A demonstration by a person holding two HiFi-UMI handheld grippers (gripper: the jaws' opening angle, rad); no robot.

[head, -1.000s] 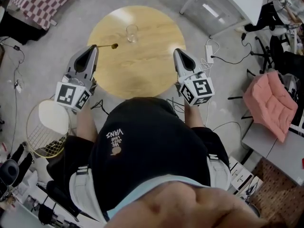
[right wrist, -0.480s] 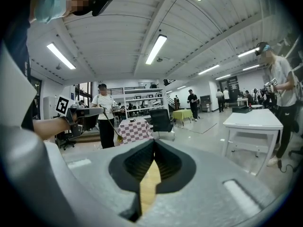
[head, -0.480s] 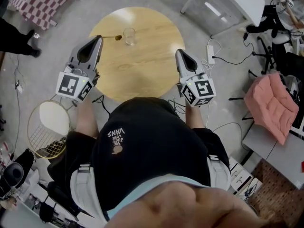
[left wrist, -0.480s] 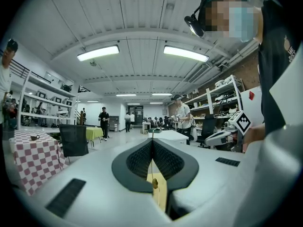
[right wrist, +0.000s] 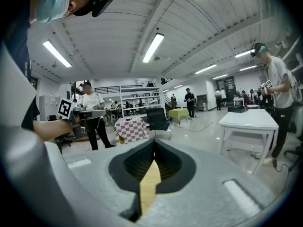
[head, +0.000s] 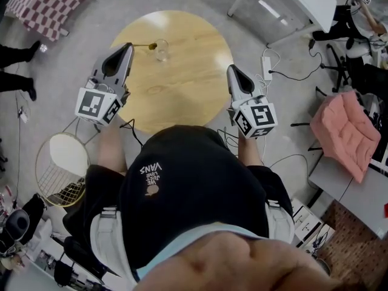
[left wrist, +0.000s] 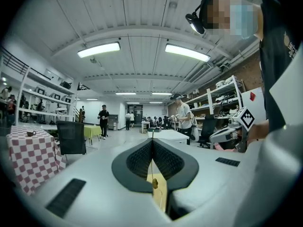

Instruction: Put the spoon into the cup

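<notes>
You've swung left tool (head: 128, 45) fwd; it's clenched on thin gold spoon (head: 144, 45), bowl by rim of clear glass cup (head: 161, 52) just ahead, on round wooden desk (head: 182, 83). Yr right tool (head: 231, 69) clenched, empty.

- A round wooden bench (head: 182, 96) stands on a grey concrete floor (head: 79, 23).
- A white table (head: 297, 2) sits beyond it to the right, and a red-checked tablecloth (head: 48, 5) covers another table at far left.
- A wire basket (head: 54, 180) stands at left; a pink cushion (head: 345, 132) lies at right.
- Long tube lights (left wrist: 98, 49) hang under a white ribbed ceiling (left wrist: 142, 13), and shelving (left wrist: 33, 96) lines one wall.
</notes>
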